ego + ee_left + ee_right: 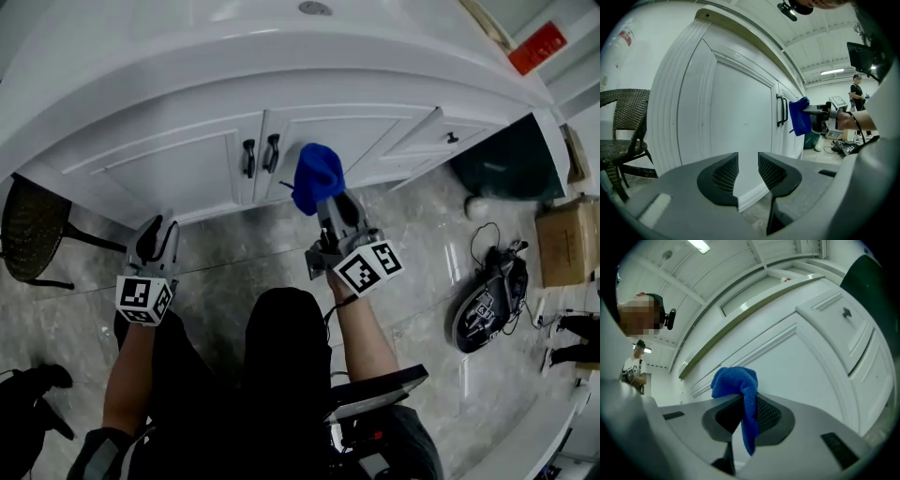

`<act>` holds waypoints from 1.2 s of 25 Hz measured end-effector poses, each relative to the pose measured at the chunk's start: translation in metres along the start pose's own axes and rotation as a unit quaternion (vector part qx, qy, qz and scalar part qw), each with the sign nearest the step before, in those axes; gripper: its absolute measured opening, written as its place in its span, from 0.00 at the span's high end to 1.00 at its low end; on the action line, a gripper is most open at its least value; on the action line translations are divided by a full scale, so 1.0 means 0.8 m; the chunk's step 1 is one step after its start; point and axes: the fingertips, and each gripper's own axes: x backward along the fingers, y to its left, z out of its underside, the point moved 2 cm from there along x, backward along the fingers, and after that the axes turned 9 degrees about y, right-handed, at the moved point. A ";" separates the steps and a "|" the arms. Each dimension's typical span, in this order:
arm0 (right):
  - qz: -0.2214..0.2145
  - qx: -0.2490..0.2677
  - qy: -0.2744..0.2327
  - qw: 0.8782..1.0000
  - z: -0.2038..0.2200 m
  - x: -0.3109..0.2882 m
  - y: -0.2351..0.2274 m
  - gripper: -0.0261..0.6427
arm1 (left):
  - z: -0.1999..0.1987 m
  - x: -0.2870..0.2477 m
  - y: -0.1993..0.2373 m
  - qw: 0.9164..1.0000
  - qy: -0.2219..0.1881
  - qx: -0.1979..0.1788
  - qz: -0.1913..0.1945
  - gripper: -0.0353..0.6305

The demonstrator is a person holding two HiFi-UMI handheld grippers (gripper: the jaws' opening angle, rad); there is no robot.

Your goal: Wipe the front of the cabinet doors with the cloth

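Head view: I am standing over a white cabinet, holding one pair of tongs in each hand. The right tongs (328, 199) are clenching a blue cloth (317, 174), which is bunching above their tips in front of the cabinet doors (202, 164). The cloth is sitting by the inner edge of the right door (361, 141), just beside the two dark handles (260, 155); whether it is touching the panel cannot be told. The left tongs (156, 232) are hanging lower, over the grey floor (234, 272) below the left door (169, 169), with a wicker chair (33, 230) standing off the cabinet's left corner.

Left gripper view: the left tongs (748, 169) are standing released, their jaws apart with only the door's bottom edge showing in the gap. The cloth (799, 116) is showing beyond the handles (781, 110).

Right gripper view: the right tongs (746, 414) are pinching the cloth (736, 380) between both jaws, one tail hanging down through them. The right door (806, 366) is filling the background, with a drawer (848, 329) lying toward the cabinet's right edge.
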 end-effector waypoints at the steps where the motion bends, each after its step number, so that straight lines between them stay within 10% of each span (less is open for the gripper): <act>1: -0.012 -0.007 0.007 1.000 0.012 -0.011 0.006 0.88 | 0.003 0.004 0.002 1.000 0.001 0.002 -0.001 0.75; 9: -0.044 -0.046 0.031 0.997 0.058 -0.065 -0.002 0.88 | 0.017 0.030 0.031 0.999 0.012 0.008 -0.032 0.75; 20: 0.094 0.023 -0.003 0.995 0.004 -0.011 -0.123 0.88 | 0.017 0.009 0.013 1.000 0.024 -0.003 -0.017 0.75; 30: 0.245 0.022 -0.014 0.969 -0.027 0.067 -0.245 0.88 | 0.011 -0.001 0.002 1.000 0.020 -0.006 -0.005 0.75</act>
